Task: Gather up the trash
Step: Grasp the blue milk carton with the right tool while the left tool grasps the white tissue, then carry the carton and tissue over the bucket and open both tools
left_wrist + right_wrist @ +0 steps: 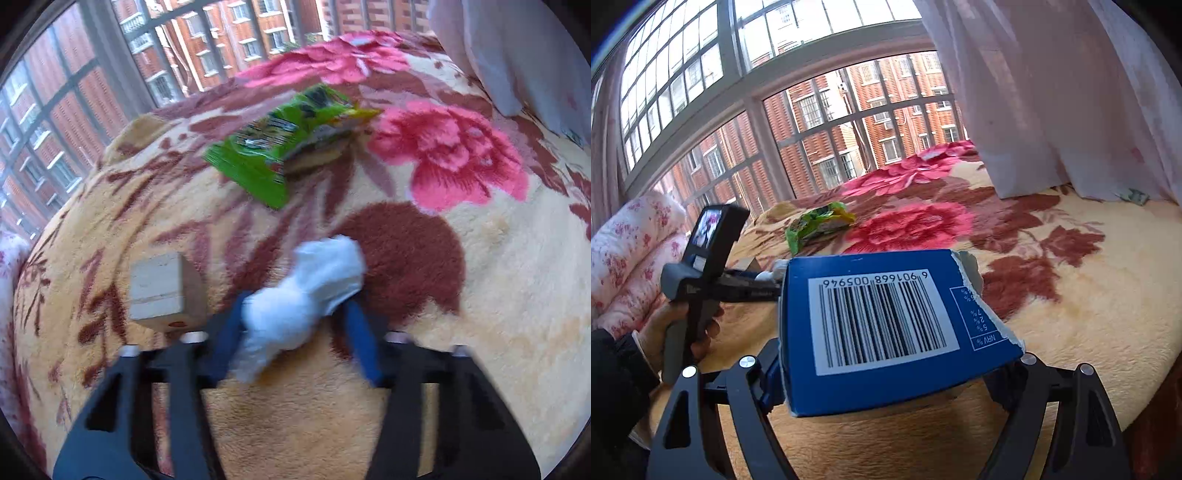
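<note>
Pinched at its soft middle between our left gripper [295, 317] jaws sits the light, squashy tissue wad [306, 295], near the green wrapper [280, 144], while our right gripper [886, 373] clamps the stiff torn blue box [882, 325].

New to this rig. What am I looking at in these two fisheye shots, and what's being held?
There is no robot: a person holds a hand-held two-finger gripper in each hand, each with a camera looking along its fingers.

The left wrist view shows the left gripper closed on a crumpled white tissue. On the floral blanket lie a green snack wrapper and a small wooden block.

The right wrist view shows the right gripper holding a torn blue box with a barcode. At its left you see the person's hand on the other gripper, with a window behind.
</note>
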Tool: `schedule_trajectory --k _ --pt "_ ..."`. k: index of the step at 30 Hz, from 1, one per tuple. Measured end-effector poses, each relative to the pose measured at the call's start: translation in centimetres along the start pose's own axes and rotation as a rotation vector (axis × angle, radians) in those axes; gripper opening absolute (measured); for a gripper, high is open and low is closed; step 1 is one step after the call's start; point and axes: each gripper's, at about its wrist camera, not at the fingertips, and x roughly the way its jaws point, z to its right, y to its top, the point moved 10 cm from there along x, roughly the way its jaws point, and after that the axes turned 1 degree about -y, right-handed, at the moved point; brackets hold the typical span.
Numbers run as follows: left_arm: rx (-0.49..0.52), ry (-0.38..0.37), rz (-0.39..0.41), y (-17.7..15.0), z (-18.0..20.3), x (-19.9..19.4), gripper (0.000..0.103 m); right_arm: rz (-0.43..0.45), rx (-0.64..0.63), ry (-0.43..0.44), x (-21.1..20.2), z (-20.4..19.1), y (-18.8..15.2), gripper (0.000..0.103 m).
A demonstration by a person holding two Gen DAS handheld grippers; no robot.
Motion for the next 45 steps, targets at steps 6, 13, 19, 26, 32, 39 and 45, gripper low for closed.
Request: schedule_trajectory --k 6,13,19,26,32,39,45 --pt "-0.124 -0.017 0.072 0.0 -1.7 -2.8 0.035 -0.002 -0.053 0.014 0.0 -1.6 -0.6 0.081" --pt "-0.143 -0.063 0.079 -5.2 -0.4 -10.0 0.035 -0.026 -0.086 0.065 -1.9 -4.1 -1.8 0.081" --pt "-0.195 -0.041 0.128 -12.9 -0.3 -17.2 0.035 -0.054 -0.124 0.138 -5.7 -7.2 -3.2 0.081" --pt "-0.268 -0.001 0.183 -23.7 1.6 -23.4 0.035 -0.111 -0.181 0.215 -10.5 -10.7 -6.3 0.081" --pt "-0.431 -0.020 0.081 -32.1 2.6 -22.3 0.035 -0.192 -0.241 0.253 -13.2 -12.1 -11.8 0.081" --pt "-0.422 -0.042 -0.019 -36.3 4.8 -20.8 0.035 -0.317 -0.293 0.262 -14.2 -11.5 -18.4 0.081" --pt "-0.404 -0.056 -0.064 -36.8 5.7 -19.5 0.035 -0.392 -0.317 0.279 -13.3 -12.3 -21.0 0.081"
